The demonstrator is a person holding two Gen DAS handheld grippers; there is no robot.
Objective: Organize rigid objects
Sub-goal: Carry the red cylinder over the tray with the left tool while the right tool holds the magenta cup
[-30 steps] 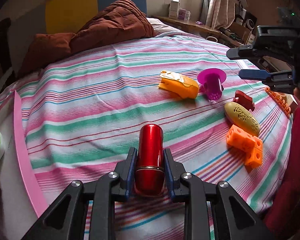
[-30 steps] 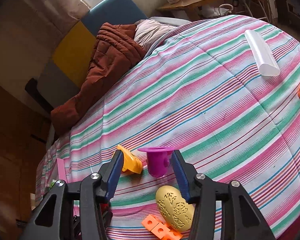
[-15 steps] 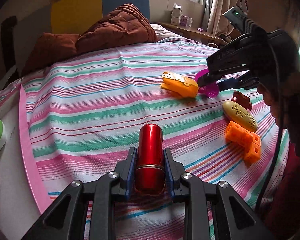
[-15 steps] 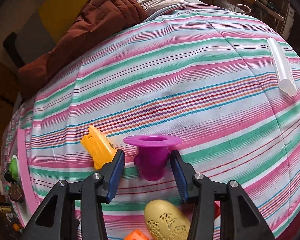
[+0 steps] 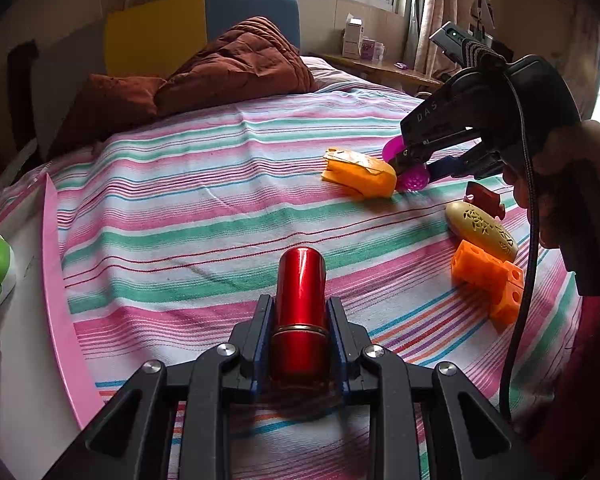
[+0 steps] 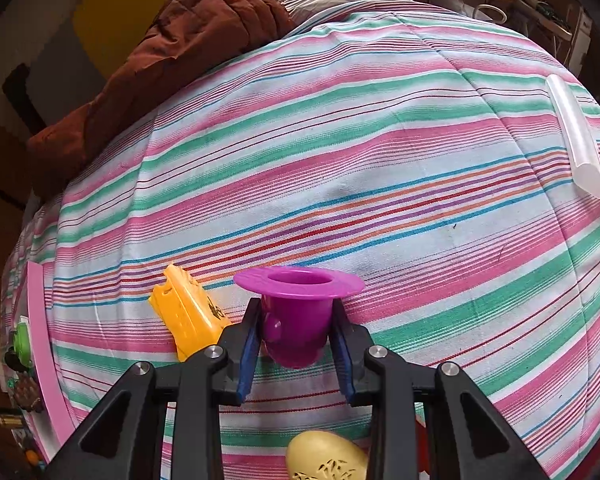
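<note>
Open striped bedspread (image 6: pixel 340 160) lies ahead of the purple cup (image 6: pixel 296 312); the yellow piece (image 6: pixel 188 312) crowds its left side.

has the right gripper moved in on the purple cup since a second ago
Yes. The right gripper has advanced toward the purple cup, jaws now closed on its body, beside the yellow toy.

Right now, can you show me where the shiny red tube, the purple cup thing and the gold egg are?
red tube (image 5: pixel 300 300): left wrist view, on its shiny body.
purple cup (image 6: pixel 294 326): right wrist view, on its body below the brim.
gold egg (image 5: pixel 480 226): left wrist view, on its patterned top.
</note>
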